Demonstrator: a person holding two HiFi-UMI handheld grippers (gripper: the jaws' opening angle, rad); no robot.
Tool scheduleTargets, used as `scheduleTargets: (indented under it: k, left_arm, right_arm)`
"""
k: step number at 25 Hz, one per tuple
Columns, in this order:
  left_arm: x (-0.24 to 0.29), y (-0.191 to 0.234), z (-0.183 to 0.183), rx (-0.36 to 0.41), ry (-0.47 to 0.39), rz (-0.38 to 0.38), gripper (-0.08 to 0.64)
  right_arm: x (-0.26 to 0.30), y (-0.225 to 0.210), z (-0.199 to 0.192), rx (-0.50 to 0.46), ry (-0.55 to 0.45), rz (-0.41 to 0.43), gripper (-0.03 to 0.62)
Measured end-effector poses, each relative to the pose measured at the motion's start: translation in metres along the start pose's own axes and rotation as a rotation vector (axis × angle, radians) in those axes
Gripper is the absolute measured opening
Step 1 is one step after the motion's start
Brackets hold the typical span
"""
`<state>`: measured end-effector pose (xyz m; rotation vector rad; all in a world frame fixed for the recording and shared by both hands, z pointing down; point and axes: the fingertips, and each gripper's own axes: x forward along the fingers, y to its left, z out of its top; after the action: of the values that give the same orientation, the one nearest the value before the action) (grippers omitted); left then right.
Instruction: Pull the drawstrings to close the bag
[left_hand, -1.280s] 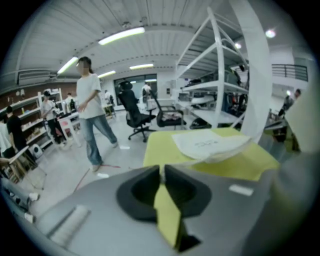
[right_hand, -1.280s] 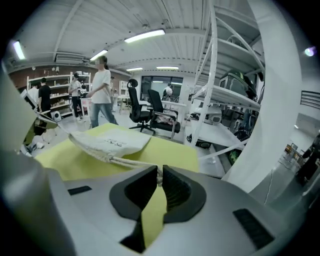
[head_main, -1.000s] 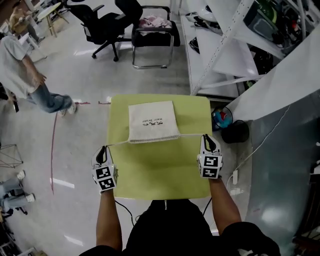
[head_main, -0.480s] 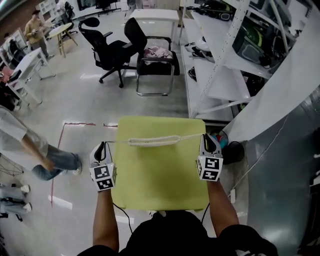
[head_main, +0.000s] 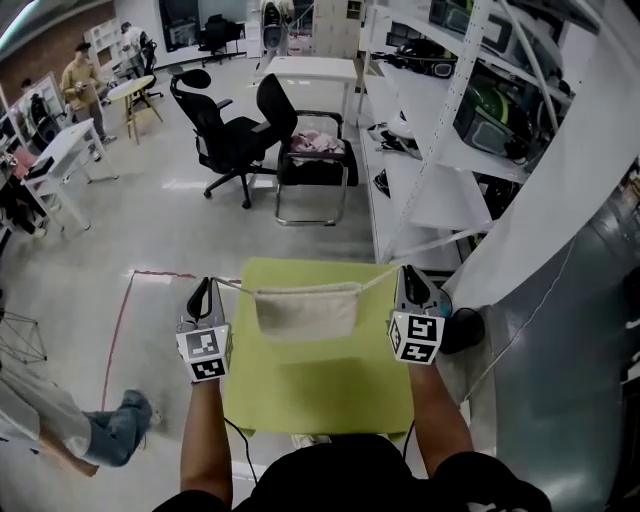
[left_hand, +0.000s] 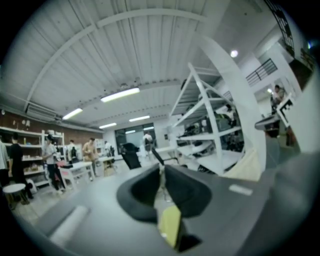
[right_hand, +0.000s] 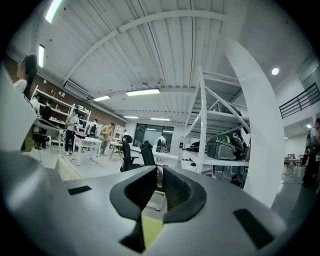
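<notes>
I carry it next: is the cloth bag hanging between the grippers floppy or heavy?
Probably floppy: the drawstring bag hangs limp, its top edge bowing. Likely light: the thin drawstrings, pinched by the left gripper and right gripper, run nearly straight.

No readable text or numbers anywhere; bag side toward camera shows no print.

Standing in a big open lab or workshop hall — facing tall white shelving stacked with equipment, looking over black office chairs and white desks on a glossy floor, sharing it with people — sitting under a ribbed ceiling with strip lights.
</notes>
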<state>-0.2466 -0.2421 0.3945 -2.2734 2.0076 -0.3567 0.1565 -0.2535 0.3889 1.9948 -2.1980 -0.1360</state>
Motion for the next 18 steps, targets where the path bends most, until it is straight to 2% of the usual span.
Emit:
scheduleTargets:
  k: [7, 18]
  left_arm:
    - [-0.009, 0.014, -0.001, -0.004, 0.011, 0.03, 0.037]
    - [-0.015, 0.035, -0.014, -0.015, 0.088, 0.102, 0.037]
  right_arm:
    - [-0.008, 0.0, 0.011, -0.015, -0.017, -0.019, 0.035]
    - [-0.012, -0.04, 0.015, -0.019, -0.008, -0.117, 0.035]
